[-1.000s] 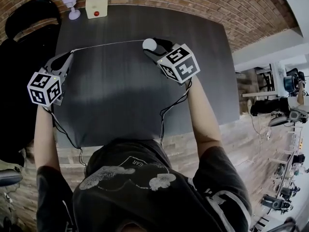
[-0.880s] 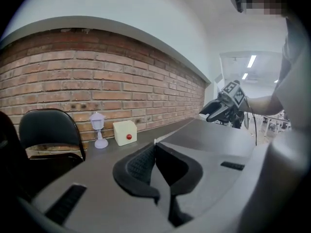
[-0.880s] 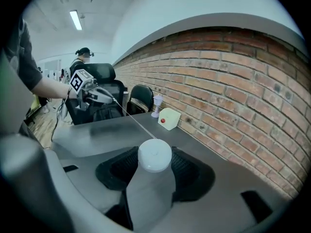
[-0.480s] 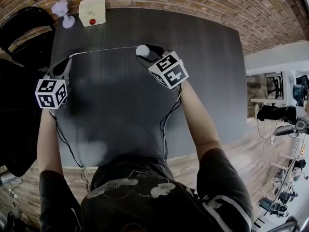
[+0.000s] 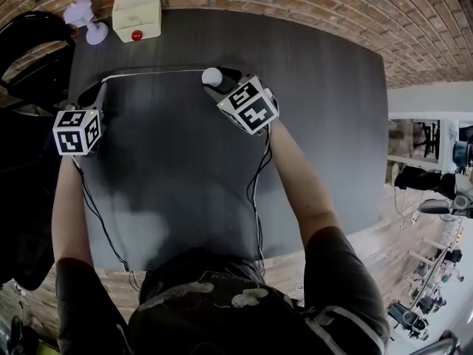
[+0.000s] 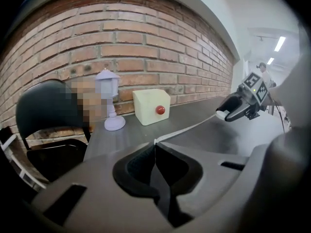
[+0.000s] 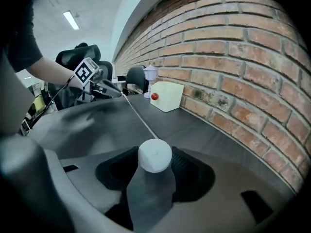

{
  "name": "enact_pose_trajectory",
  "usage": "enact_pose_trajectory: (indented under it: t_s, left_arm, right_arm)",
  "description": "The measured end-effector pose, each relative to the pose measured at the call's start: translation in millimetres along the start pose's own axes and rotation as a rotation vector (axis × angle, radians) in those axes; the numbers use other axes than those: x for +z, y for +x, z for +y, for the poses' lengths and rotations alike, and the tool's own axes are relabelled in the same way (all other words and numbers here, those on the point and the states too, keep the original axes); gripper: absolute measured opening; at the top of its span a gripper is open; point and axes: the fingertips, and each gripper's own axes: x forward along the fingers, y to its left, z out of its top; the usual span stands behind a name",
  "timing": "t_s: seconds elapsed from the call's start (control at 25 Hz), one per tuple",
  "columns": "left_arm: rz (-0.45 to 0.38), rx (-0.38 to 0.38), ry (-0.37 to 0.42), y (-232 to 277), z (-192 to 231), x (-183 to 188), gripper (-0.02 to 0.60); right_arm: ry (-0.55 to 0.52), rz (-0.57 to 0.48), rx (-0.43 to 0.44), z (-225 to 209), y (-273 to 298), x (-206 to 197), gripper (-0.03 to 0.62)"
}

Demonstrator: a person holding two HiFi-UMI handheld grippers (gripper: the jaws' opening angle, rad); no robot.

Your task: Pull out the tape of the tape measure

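Observation:
A round white tape measure case (image 5: pixel 212 75) (image 7: pixel 155 155) sits between the jaws of my right gripper (image 5: pixel 216 81), which is shut on it low over the dark table (image 5: pixel 310 109). A thin white tape (image 5: pixel 151 72) (image 7: pixel 138 116) (image 6: pixel 189 128) stretches from the case leftwards to my left gripper (image 5: pixel 100 86) (image 6: pixel 155 144), which is shut on the tape's end. In the left gripper view the right gripper (image 6: pixel 227 113) with the case shows at the far right. In the right gripper view the left gripper (image 7: pixel 116 94) shows beyond the tape.
A cream box with a red button (image 5: pixel 137 15) (image 6: pixel 151 107) (image 7: pixel 166 96) and a small lilac lamp-shaped figure (image 5: pixel 86 17) (image 6: pixel 109 103) stand at the table's back left by the brick wall (image 5: pixel 295 6). A black office chair (image 5: pixel 33 43) stands left of the table.
Both grippers have sunk toward the table and shifted left in the head view, keeping the tape stretched between them. The jaws have not changed.

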Motion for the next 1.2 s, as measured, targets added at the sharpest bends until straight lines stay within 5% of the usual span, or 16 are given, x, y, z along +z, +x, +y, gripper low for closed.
enact_pose_trajectory:
  t_s: [0.6, 0.84, 1.2]
  left_arm:
    - [0.121, 0.002, 0.083, 36.3, 7.4, -33.8, 0.021]
    - [0.142, 0.033, 0.116, 35.6, 7.3, -34.3, 0.147]
    - [0.077, 0.034, 0.031, -4.0, 4.2, -12.1, 0.196]
  right_arm:
    - [0.047, 0.071, 0.032, -9.4, 36.1, -17.6, 0.235]
    - [0.045, 0.07, -0.004, -8.7, 33.8, -16.3, 0.275]
    - [0.067, 0.015, -0.066, 1.2, -0.6, 8.1, 0.282]
